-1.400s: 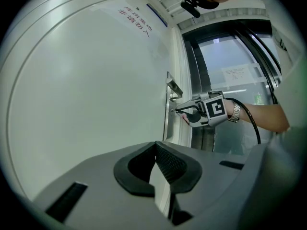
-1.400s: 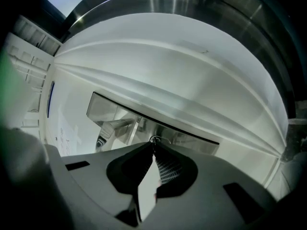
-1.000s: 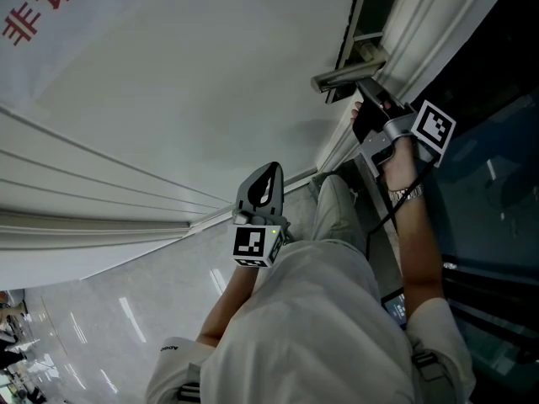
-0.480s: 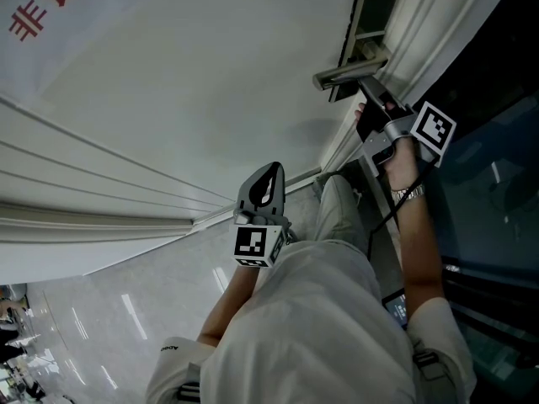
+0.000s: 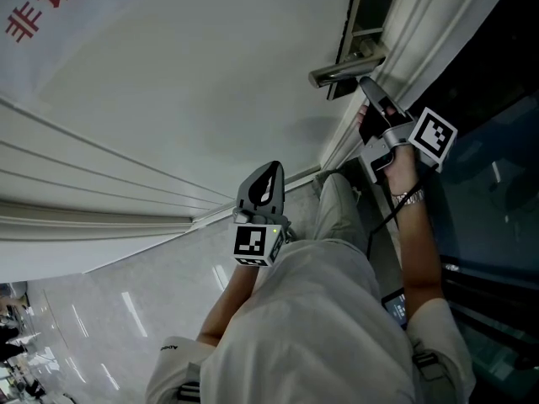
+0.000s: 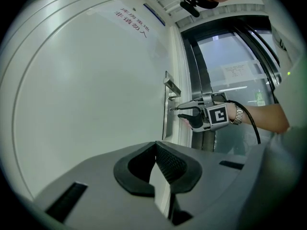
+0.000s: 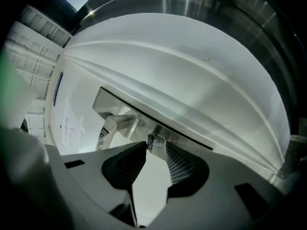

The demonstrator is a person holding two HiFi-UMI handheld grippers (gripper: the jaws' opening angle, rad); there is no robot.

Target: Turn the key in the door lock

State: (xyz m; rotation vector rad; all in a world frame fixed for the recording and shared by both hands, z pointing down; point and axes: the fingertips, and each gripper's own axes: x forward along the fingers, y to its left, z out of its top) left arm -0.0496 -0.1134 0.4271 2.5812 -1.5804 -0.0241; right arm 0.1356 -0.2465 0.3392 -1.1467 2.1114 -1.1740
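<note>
A metal lock plate [image 7: 125,108] with a lever handle [image 5: 345,68] sits on the white door [image 5: 185,82]. A small key with a wire ring [image 7: 153,140] sticks out of the plate below the lever handle [image 7: 113,125]. My right gripper [image 7: 156,150] points at the key, open; its jaws have just been opening. The key stands between the fingertips, and the pads do not press on it. In the head view the right gripper [image 5: 364,101] is just under the handle. My left gripper [image 5: 269,175] hangs away from the door, shut and holding nothing, also seen as left gripper [image 6: 154,146].
The white door frame [image 5: 421,23] runs beside the lock, with dark glass panels [image 5: 497,183] to the right. A cable [image 5: 383,217] hangs from the right hand. Red characters [image 5: 42,2] mark the door. Shiny floor [image 5: 109,318] lies below.
The right gripper's jaws have spread apart at the key and the gripper has rolled a little, its marker cube shifting slightly down and right. The left gripper has not moved.
</note>
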